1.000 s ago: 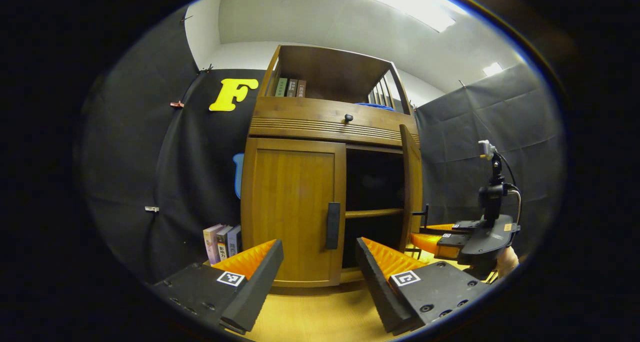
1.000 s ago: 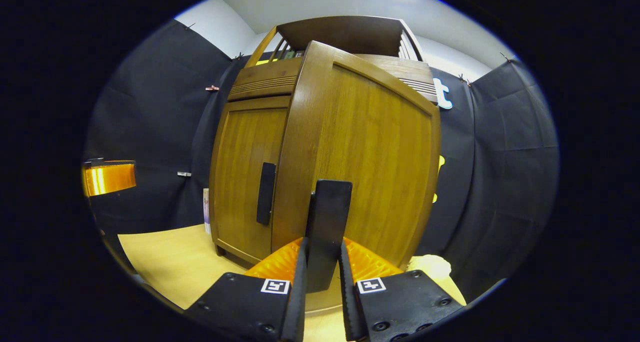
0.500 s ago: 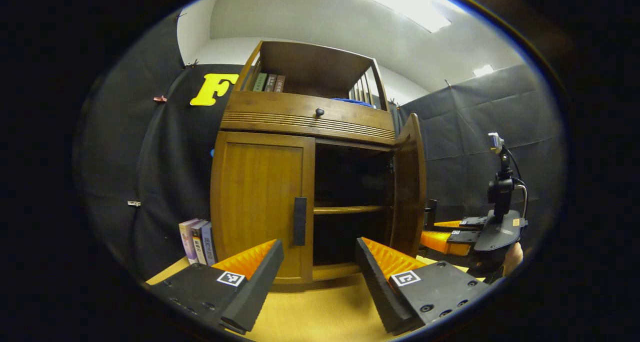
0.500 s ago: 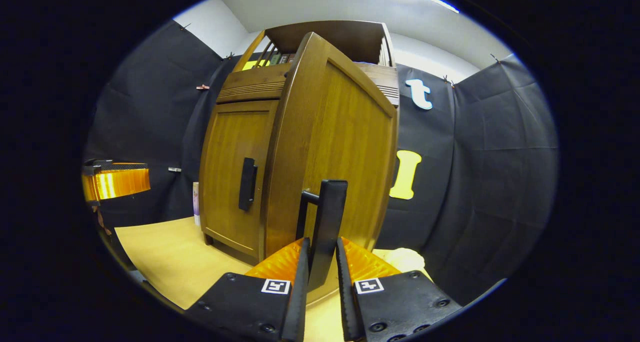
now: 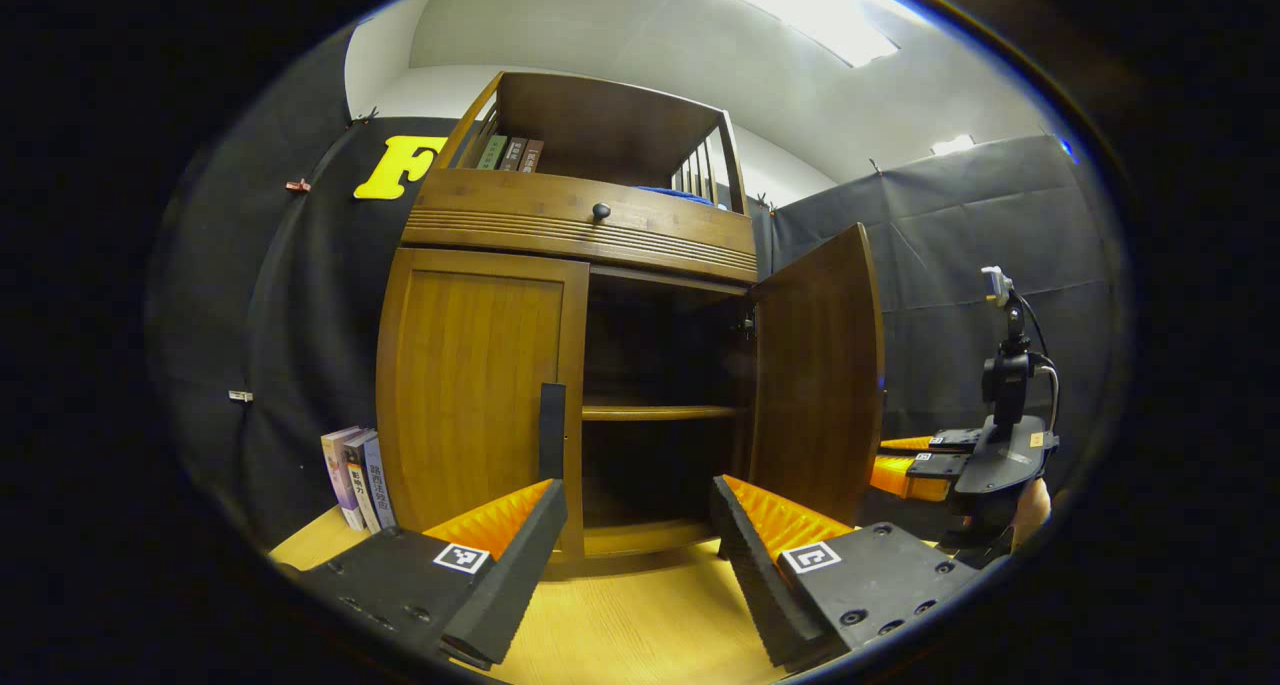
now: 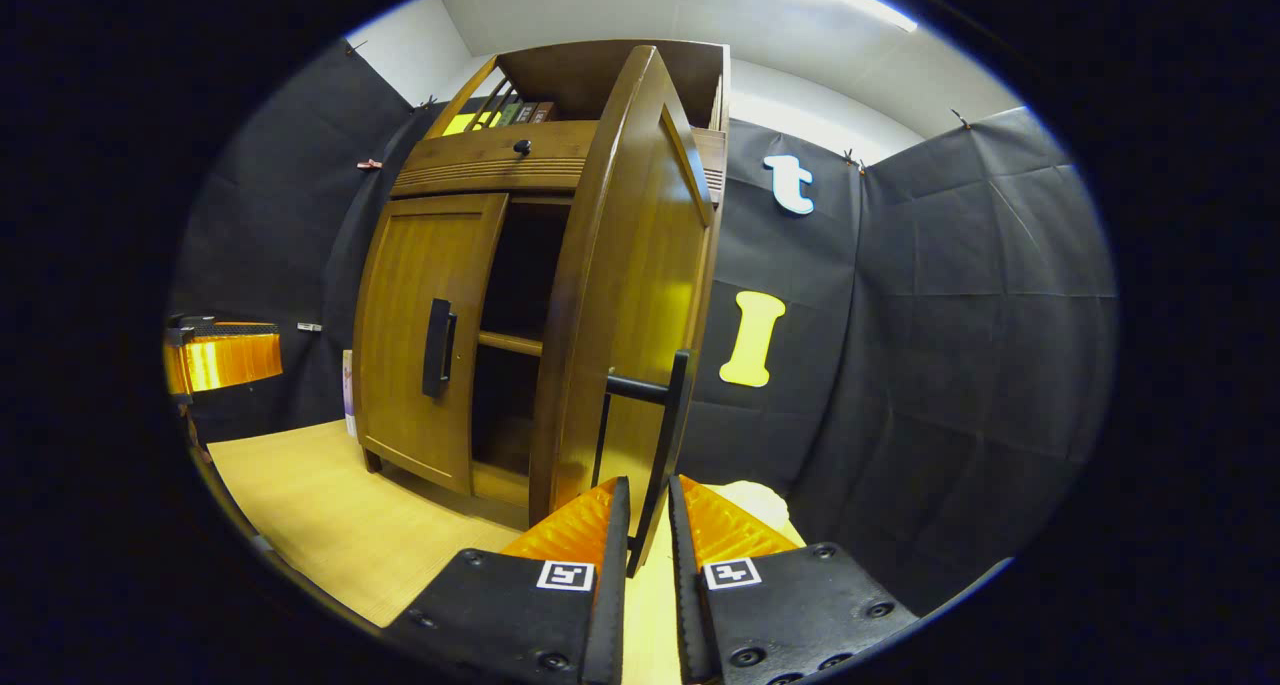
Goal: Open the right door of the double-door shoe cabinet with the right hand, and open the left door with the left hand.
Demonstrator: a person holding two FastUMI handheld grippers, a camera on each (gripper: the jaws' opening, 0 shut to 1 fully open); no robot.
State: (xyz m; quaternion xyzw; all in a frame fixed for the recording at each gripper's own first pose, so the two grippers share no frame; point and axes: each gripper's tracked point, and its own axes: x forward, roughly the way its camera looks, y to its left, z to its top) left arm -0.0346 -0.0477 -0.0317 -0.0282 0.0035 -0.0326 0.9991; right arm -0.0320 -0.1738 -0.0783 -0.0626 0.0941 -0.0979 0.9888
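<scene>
The wooden shoe cabinet's right door (image 6: 630, 295) stands swung well out. My right gripper (image 6: 648, 510) is shut on its black bar handle (image 6: 668, 435). That door (image 5: 820, 365) is also open in the left gripper view, baring a dark inside with a shelf (image 5: 655, 412). The left door (image 5: 470, 385) is closed, its black handle (image 5: 552, 430) at its inner edge. My left gripper (image 5: 638, 525) hangs open in front of the cabinet, holding nothing, short of that handle. The right gripper (image 5: 905, 462) shows past the open door's edge.
Several books (image 5: 352, 475) stand on the wooden floor left of the cabinet. A drawer with a round knob (image 5: 601, 210) and an open top shelf with books sit above the doors. The left gripper's orange finger (image 6: 222, 357) shows far left in the right gripper view.
The right door has swung farther open, pulled by my right gripper on its handle. The left gripper stays open; the cabinet has slid left in its view.
</scene>
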